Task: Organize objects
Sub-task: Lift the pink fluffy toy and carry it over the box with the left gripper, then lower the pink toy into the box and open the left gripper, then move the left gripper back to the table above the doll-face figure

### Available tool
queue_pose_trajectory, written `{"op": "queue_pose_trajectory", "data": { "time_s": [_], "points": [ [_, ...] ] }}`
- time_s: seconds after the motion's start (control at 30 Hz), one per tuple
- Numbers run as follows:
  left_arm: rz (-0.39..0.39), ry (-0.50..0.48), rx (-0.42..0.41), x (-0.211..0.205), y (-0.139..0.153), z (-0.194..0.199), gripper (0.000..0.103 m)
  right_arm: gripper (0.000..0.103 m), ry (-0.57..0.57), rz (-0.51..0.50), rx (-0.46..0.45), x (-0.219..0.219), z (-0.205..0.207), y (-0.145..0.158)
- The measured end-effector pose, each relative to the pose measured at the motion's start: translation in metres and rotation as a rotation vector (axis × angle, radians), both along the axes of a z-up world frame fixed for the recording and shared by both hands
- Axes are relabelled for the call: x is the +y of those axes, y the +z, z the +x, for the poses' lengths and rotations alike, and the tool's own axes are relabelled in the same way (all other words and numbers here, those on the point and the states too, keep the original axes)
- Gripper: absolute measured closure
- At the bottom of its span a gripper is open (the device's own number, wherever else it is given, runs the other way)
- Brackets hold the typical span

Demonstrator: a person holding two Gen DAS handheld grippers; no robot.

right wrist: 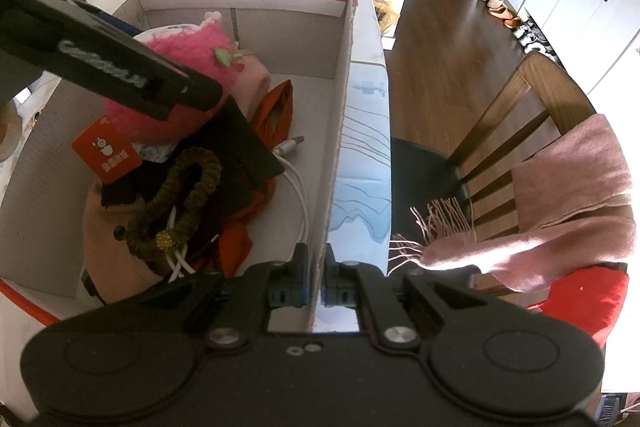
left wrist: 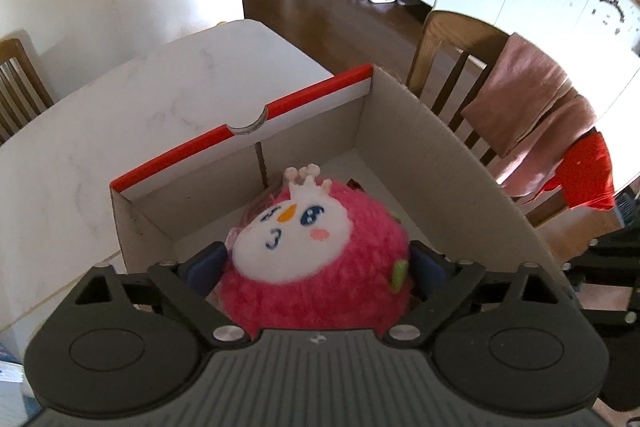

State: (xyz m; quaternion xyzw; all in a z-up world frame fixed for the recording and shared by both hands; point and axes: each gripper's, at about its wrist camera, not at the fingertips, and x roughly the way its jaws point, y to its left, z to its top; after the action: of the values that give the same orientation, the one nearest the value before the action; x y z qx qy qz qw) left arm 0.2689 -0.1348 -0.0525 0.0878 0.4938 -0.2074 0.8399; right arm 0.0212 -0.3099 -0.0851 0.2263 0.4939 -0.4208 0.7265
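**Lowering the plush into the box, jaws spread at its sides**

Sitting squarely between the fingers of the left gripper (left wrist: pixel 316 267), the pink plush toy (left wrist: pixel 316 259) fills the gap from one blue pad to the other. The jaws stand wide, and whether the pads press on the fur or have just let go cannot be told. It is nearly round, with no clear long axis. Its white face and small crown point up and away from the gripper toward the red-edged far wall of the cardboard box (left wrist: pixel 452 147). The right wrist view shows the toy inside the box, on top of a heap of cloth, a braided cord (right wrist: pixel 180 203) and a white cable (right wrist: pixel 300 203). The right gripper (right wrist: pixel 318 279) is clamped shut on the box's right wall, steadying it. My judgement: the left hand is the one placed to act, and drawing straight back clears the toy
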Motion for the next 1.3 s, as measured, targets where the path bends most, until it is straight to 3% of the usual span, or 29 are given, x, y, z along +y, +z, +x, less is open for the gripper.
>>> {"op": "queue_pose_trajectory", "data": {
  "time_s": [0.73, 1.07, 1.3],
  "points": [
    [-0.147, 0.059, -0.099, 0.054, 0.056, -0.053, 0.002, 0.098, -0.014, 0.002, 0.008, 0.000, -0.003, -0.001],
    [-0.154, 0.166, -0.141, 0.112, 0.065, -0.085, 0.002, 0.099, -0.021, 0.005, -0.001, -0.001, -0.005, -0.001],
    [-0.093, 0.292, -0.170, 0.160, 0.048, -0.096, 0.002, 0.099, -0.040, 0.002, 0.009, 0.000, -0.001, -0.001]
  ]
}}
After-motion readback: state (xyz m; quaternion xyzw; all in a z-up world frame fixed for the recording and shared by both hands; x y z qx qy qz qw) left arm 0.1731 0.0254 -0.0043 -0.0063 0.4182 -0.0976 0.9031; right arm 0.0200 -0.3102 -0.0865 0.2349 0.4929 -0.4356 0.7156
